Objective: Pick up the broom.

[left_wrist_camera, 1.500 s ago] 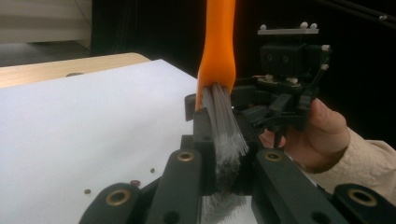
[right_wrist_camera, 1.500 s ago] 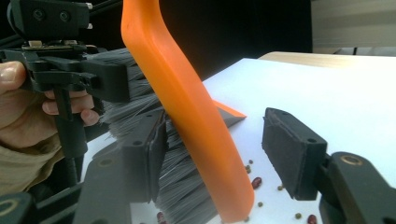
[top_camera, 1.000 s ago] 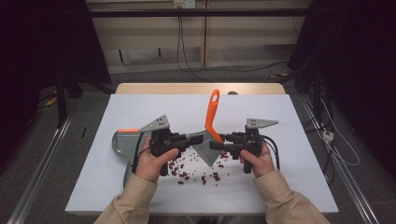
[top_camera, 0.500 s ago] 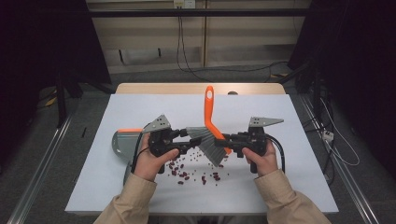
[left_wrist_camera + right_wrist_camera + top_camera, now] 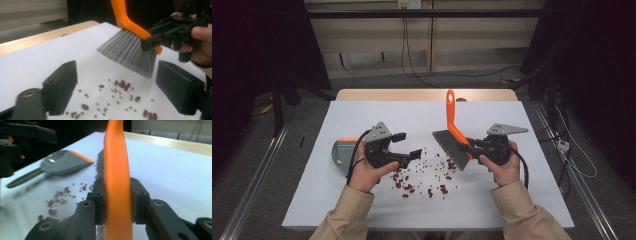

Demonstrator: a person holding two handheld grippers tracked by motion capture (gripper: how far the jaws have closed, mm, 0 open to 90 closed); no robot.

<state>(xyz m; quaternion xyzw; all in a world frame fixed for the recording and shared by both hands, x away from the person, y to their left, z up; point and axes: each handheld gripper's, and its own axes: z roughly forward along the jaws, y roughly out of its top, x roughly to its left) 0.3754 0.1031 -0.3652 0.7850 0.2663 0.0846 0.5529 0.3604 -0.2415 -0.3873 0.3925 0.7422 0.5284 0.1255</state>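
Right tool [image 5: 468, 145] grips the brush [image 5: 454, 131] above the scattered beans [image 5: 424, 174]; left tool [image 5: 408, 145] is free.

The right tool's jaws are clamped on the orange neck of the brush, just above its grey bristles [image 5: 130, 51], so the handle [image 5: 115, 152] points away from the person and the bristles hang over the white worktop [image 5: 362, 115] close to the right edge of the beans. The left tool's jaws have just been opening and now stand wide with nothing between them, hovering over the left part of the red and small greenish beans [image 5: 117, 91]. A grey dustpan [image 5: 60, 165] with an orange lip lies flat on the worktop behind the left hand [image 5: 367, 172], well apart from the brush.
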